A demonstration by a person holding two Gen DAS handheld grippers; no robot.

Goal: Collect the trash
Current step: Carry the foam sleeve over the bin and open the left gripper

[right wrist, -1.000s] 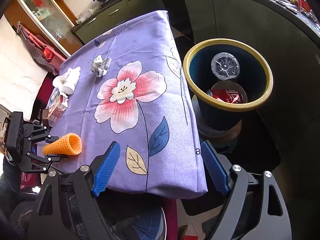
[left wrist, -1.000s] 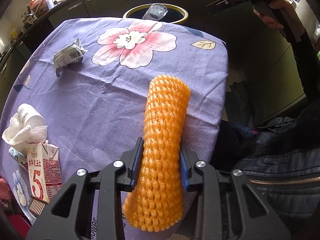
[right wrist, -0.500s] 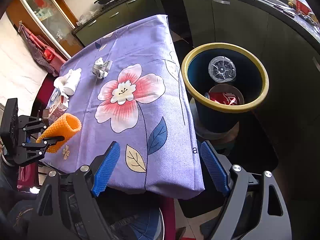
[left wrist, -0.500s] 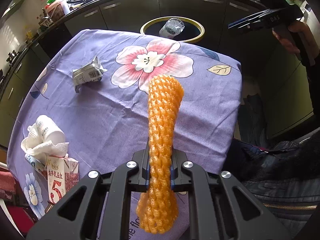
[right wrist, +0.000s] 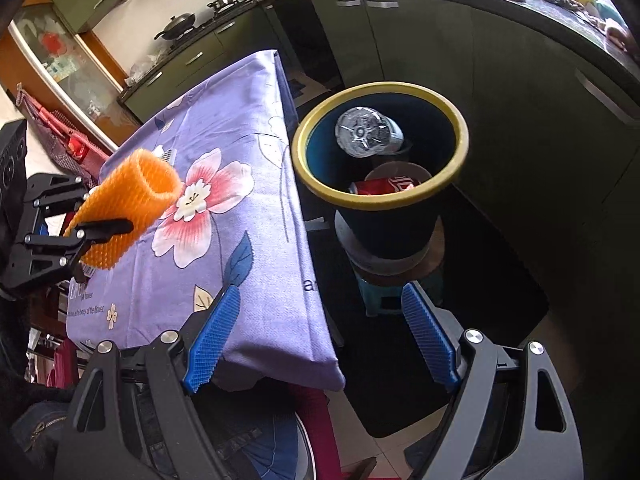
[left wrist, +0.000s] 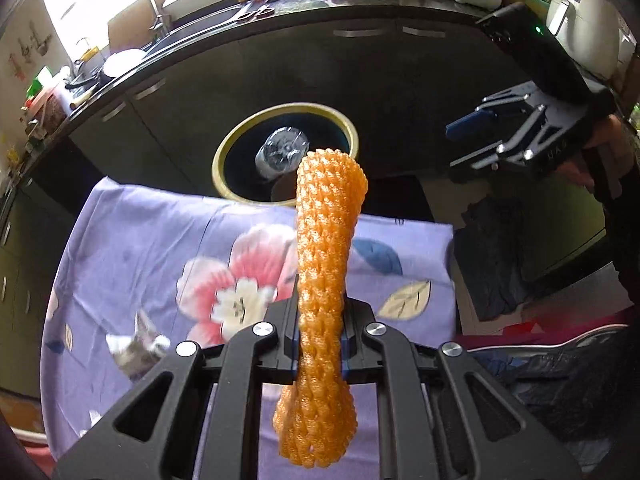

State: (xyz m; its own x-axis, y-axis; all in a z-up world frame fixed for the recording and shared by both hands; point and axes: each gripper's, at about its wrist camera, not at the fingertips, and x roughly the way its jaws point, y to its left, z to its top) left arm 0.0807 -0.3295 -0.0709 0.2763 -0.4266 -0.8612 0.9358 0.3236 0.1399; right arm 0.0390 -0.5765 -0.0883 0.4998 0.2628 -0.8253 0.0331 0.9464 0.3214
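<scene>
At the bottom centre of the left wrist view, the left tool (left wrist: 320,354) is clamped hard on an orange foam net sleeve (left wrist: 326,264), its jaws pinching the sleeve's waist almost flat. The sleeve's long axis runs straight up the frame, away from the tool, and its open far end overlaps the near rim of the bin (left wrist: 285,154) in the upper middle. So the bin lies directly ahead along that axis, just past the far edge of the tabletop (left wrist: 136,240); the coming move looks like a short carry forward and a release over the opening.

The sleeve is a soft, knobbly mesh tube, springy enough to flare out again above and below the pinch. In the right wrist view it shows at the left edge as a hollow cylinder (right wrist: 128,204) held above the floral cloth.

The right tool (right wrist: 320,338), at the bottom of its own view, stands wide apart with nothing between its ribbed blue pads (right wrist: 212,340). It hangs off the tabletop's corner, near the bin too, but carries nothing.

The bin is a dark round tub with a yellow rim, holding a clear plastic bottle (right wrist: 368,132) and a red can (right wrist: 390,185). A crumpled carton (left wrist: 138,350), blurred, lies on the purple cloth at lower left of the left wrist view.
</scene>
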